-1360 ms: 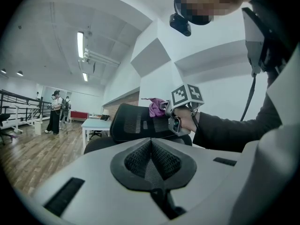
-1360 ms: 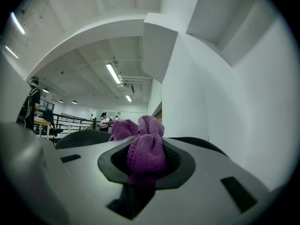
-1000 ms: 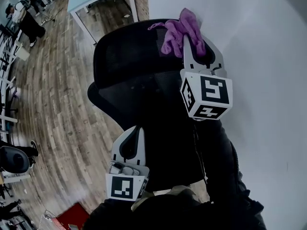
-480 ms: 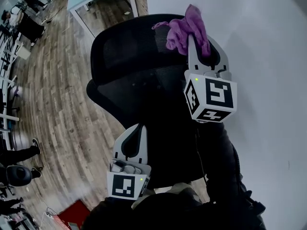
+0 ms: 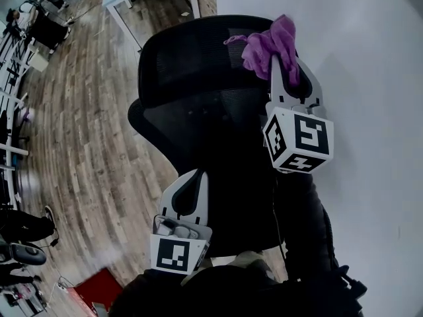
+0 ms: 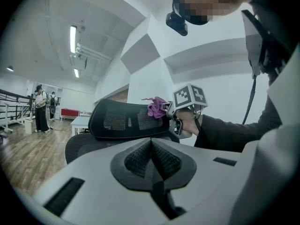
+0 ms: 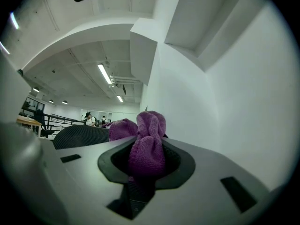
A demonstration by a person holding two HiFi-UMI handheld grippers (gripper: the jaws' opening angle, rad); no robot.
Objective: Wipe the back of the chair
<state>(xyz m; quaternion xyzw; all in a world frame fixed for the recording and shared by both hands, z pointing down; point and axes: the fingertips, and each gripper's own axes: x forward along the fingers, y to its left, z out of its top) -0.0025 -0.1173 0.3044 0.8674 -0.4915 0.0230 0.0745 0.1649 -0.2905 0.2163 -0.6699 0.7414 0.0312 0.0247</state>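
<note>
Up at the top edge of the black mesh chair, your right gripper has its jaws clamped on a bunched purple cloth, which lies against the headrest's right end, close beside the white wall. Your left gripper, jaws together and empty, hangs low behind the backrest. Open wooden floor spreads to the left. The cloth sits at the same corner as a second ago.

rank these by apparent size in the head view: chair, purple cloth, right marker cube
1. chair, by far largest
2. purple cloth and marker cube: about alike, and the cube is nearer the camera, so unranked
</note>
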